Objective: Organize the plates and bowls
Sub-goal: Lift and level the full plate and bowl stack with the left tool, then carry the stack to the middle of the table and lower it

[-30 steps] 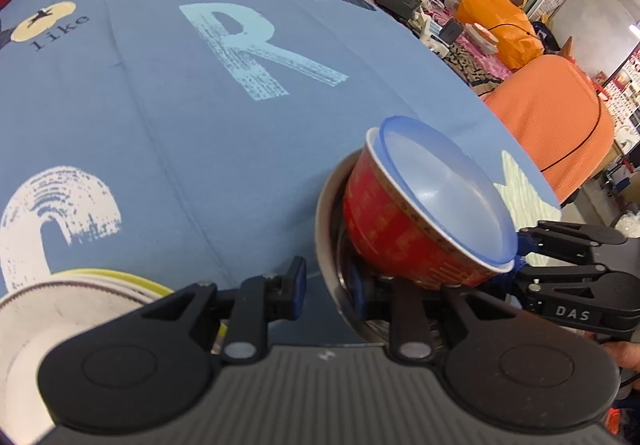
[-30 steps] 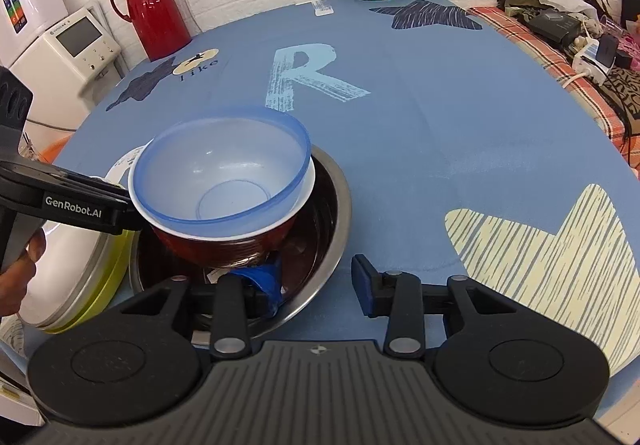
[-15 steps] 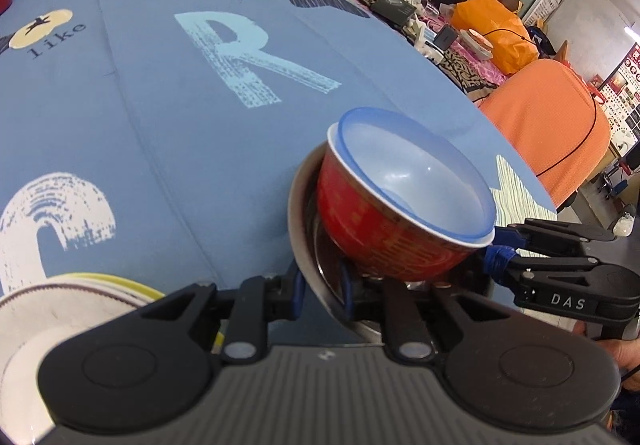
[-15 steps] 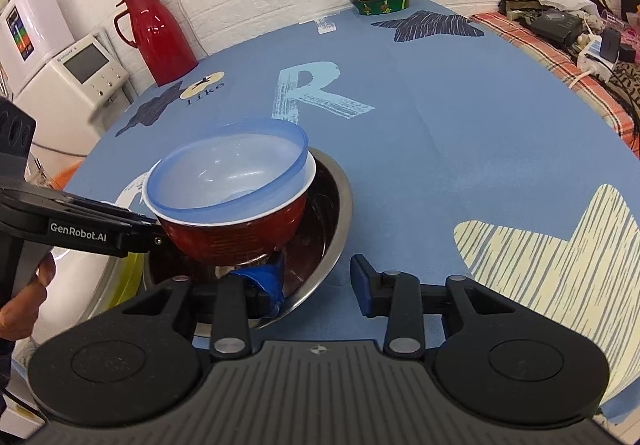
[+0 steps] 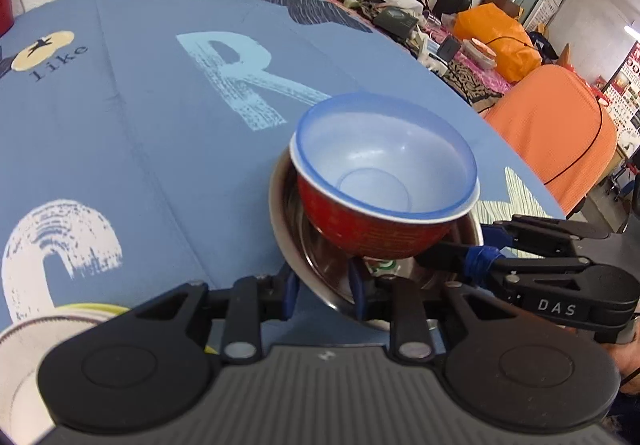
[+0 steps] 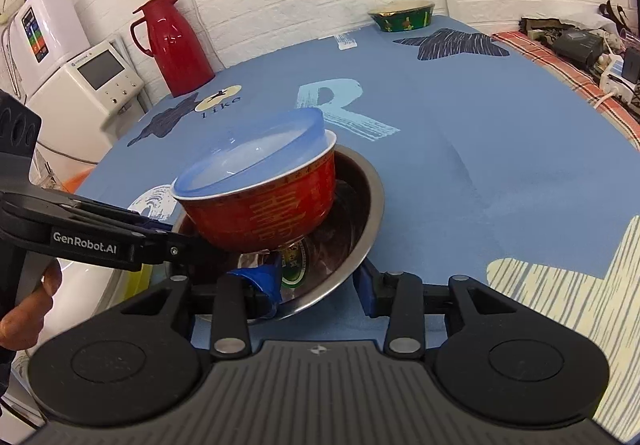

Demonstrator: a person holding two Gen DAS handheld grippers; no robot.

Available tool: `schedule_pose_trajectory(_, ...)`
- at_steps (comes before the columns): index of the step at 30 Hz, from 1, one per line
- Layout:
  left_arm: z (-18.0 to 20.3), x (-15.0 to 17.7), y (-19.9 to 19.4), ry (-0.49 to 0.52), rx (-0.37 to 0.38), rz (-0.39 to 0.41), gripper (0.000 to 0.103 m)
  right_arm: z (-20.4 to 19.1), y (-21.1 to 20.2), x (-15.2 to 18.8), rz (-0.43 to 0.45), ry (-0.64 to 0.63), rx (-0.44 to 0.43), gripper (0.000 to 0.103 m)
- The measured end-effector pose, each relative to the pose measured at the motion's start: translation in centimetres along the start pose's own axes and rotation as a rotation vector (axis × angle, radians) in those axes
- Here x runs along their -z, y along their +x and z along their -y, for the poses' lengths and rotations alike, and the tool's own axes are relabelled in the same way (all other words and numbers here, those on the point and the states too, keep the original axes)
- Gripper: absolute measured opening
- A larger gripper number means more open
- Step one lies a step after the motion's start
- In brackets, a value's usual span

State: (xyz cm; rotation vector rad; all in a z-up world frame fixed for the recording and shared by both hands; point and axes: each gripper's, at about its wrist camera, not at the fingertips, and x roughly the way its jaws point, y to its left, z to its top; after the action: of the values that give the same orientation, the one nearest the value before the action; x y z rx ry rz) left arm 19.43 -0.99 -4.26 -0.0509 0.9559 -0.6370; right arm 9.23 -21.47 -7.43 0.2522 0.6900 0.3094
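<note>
Left wrist view puts the stack just right of centre: a translucent blue plastic bowl [image 5: 386, 161] nested in a red bowl [image 5: 372, 229] with gold lettering, both leaning inside a steel basin [image 5: 296, 257] on the blue tablecloth [image 5: 140, 133]. The stack looks unevenly weighted — the plastic liner probably light and a bit flexible, the red bowl stiff, glazed, likely slippery and chippable, the basin rigid and slick. The red bowl sits tilted, so it could slide or clatter if the basin is tipped; the thin steel rim seems the sensible place to hold.

That is where both tongs are. The left gripper [image 5: 322, 295] straddles the basin's near rim, one finger outside and one inside, seemingly pinching it. In the right wrist view, the right gripper [image 6: 320, 285] straddles the rim too, but its outer finger stands clear of the metal — spread apart, not clamped. Lower left of the left view shows a white plate [image 5: 20, 361] on a yellow one [image 5: 100, 310].
</note>
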Motion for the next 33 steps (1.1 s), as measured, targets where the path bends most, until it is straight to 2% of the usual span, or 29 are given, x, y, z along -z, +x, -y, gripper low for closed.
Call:
schedule_pose_trajectory(4,-0.8,-0.2,0.1,-0.034,0.005,0.012,0.027,1.3,0.6,-0.3,-0.009,0.08,-0.055,0.024)
schedule_pose_trajectory(5,-0.8,-0.2,0.0,-0.034,0.011,0.014,0.023,1.2,0.6,-0.2,-0.004,0.077,-0.056,0.024)
schedule_pose_trajectory(7,-0.5,-0.1,-0.1,-0.02,0.022,0.023,0.022,0.6,0.4,-0.2,0.014,0.032,-0.041,0.024)
schedule_pose_trajectory(11,0.2,-0.2,-0.3,0.02,-0.012,0.056,0.022,-0.3,0.6,0.0,0.05,-0.06,-0.003,0.025)
schedule_pose_trajectory(15,0.4,-0.3,-0.4,0.042,-0.034,0.064,0.022,-0.2,0.8,0.1,0.074,-0.072,-0.001,0.025)
schedule_pose_trajectory(21,0.2,-0.5,-1.2,0.031,-0.045,0.072,0.023,-0.8,0.7,-0.9,0.055,-0.055,-0.006,0.025)
schedule_pose_trajectory(28,0.7,0.3,-6.4,0.029,-0.07,0.144,0.024,-4.6,-2.1,-2.1,0.094,-0.12,-0.023,0.026)
schedule_pose_trajectory(33,-0.3,3.3,-11.7,-0.024,-0.126,0.167,0.025,-9.0,-3.2,-2.0,0.083,-0.203,-0.088,0.026)
